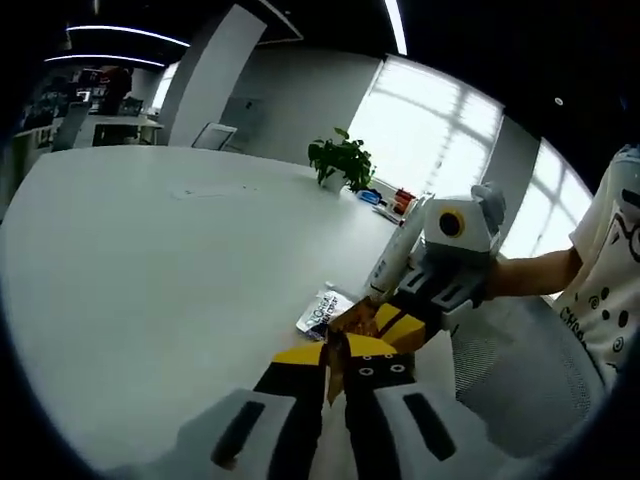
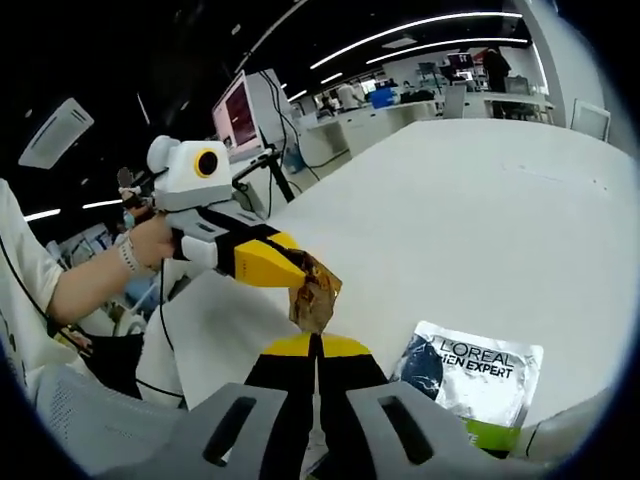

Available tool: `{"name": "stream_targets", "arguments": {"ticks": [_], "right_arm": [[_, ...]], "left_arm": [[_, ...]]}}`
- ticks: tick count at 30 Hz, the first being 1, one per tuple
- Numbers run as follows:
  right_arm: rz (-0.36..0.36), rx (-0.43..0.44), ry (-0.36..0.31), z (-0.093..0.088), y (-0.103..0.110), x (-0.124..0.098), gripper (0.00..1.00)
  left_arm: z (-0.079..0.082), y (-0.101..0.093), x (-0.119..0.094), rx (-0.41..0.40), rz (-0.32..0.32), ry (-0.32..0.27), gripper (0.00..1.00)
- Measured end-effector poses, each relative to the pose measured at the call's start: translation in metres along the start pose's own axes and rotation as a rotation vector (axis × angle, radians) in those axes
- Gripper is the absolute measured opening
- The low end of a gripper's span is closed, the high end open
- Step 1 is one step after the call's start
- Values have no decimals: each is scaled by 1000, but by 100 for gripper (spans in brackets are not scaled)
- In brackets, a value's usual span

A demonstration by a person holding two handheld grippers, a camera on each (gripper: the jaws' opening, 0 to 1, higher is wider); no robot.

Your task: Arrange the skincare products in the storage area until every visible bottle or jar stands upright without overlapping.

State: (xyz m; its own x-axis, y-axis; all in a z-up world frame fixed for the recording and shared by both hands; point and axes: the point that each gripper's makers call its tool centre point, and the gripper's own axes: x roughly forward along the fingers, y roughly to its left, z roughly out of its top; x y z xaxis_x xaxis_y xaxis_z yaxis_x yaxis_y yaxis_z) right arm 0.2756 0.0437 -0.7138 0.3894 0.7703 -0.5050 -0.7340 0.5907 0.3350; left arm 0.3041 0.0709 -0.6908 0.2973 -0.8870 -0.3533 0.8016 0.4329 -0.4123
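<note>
Your left gripper (image 1: 336,352) has its jaws pinched on a small brown packet (image 1: 352,318). At two o'clock the right gripper (image 1: 385,322) grips the same packet. Just beyond, a silver sachet (image 1: 320,312) lies flat on the white table (image 1: 150,260). A potted plant (image 1: 342,160) stands at twelve o'clock.

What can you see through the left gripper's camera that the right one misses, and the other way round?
The left gripper view has a potted plant by bright windows and a white tube standing beside the right gripper.

The right gripper view has a red-lit monitor and distant desks.

Both share the white table, the silver L'Oreal sachet lying flat, and a small brown packet that both the left gripper and the right gripper pinch together.
</note>
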Motion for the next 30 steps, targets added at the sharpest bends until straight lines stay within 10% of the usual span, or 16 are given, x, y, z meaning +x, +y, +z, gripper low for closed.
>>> {"name": "stream_targets", "arguments": {"ticks": [30], "right_arm": [[-155,-157,48,-4,-23,0,8]], "left_arm": [[-22,1,8,-129,43,43,1]]}}
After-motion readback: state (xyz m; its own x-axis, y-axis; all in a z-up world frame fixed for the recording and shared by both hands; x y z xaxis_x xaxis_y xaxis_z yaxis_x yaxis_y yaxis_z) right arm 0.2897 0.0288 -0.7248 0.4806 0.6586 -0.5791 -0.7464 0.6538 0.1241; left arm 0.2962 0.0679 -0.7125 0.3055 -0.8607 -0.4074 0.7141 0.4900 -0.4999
